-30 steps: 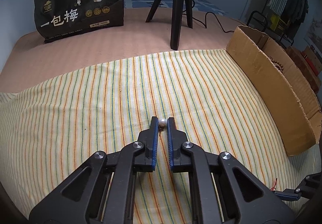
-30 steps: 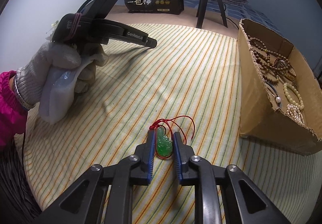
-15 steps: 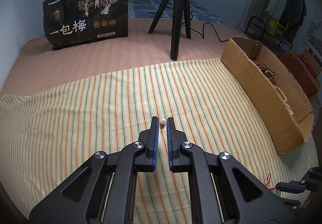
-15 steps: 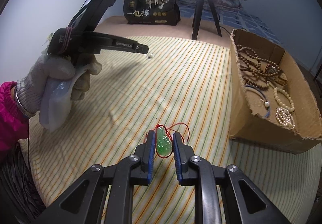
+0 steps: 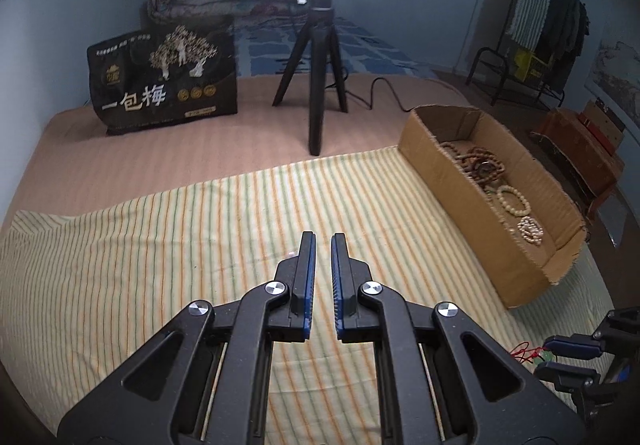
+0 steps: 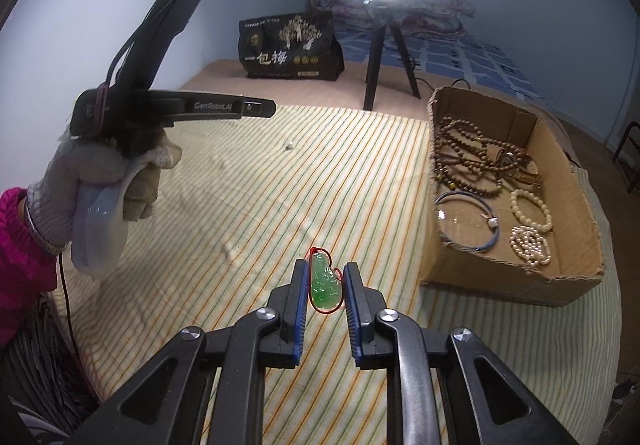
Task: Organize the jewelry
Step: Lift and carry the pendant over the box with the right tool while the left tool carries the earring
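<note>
My right gripper [image 6: 325, 271] is shut on a green jade pendant [image 6: 325, 281] with a red cord, held above the striped cloth; it also shows in the left wrist view [image 5: 545, 355]. My left gripper [image 5: 322, 237] is raised, jaws a narrow gap apart with nothing between them; it shows in the right wrist view [image 6: 260, 108]. A small white pearl bead [image 6: 289, 144] lies on the cloth below it, mostly hidden behind the left finger [image 5: 306, 257]. The cardboard box [image 6: 576, 285] on the right holds several bead bracelets and necklaces.
A striped cloth [image 5: 140, 245] covers the bed. A black tripod [image 5: 320, 57] with a ring light and a black snack bag [image 5: 168, 85] stand at the back. A clothes rack [image 5: 540, 45] stands off the bed to the right.
The left gripper let go of the pearl bead and rose; the bead now lies on the cloth. The right gripper lifted the jade pendant up off the cloth.
</note>
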Tool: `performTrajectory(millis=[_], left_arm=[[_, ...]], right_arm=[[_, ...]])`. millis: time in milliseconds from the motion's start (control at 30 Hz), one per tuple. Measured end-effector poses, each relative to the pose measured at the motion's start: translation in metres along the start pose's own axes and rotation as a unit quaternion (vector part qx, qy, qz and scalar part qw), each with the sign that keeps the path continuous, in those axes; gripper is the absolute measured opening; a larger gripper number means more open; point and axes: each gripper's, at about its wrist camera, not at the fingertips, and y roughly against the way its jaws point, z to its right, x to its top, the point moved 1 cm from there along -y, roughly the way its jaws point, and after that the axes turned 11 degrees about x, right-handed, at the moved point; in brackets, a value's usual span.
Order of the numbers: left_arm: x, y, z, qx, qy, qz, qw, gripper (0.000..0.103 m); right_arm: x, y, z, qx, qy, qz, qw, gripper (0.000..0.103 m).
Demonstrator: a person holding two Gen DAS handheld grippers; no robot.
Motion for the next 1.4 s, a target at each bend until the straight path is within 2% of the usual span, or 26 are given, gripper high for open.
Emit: performTrajectory(millis=[267, 700, 1400], left_arm=[[0.007, 0.021, 0.027, -0.022, -0.019, 0.019, 0.9994, 0.006], [0.013, 0.036, 0.063, -0.052, -0.034, 0.028, 0.9977, 0.006], [0.017, 0.036, 0.132, -0.089, -0.065, 0.027, 0.9936, 0.006]], right_arm=[[0.006, 0.027, 0.016, -0.013, -0.012, 0.024, 1.000, 0.016], [0.026, 0.070, 0.066, -0.048, -0.037, 0.064, 0.996, 0.016], [0.054, 0.070, 0.124, -0.093, -0.049, 0.067, 0.992, 0.016]])
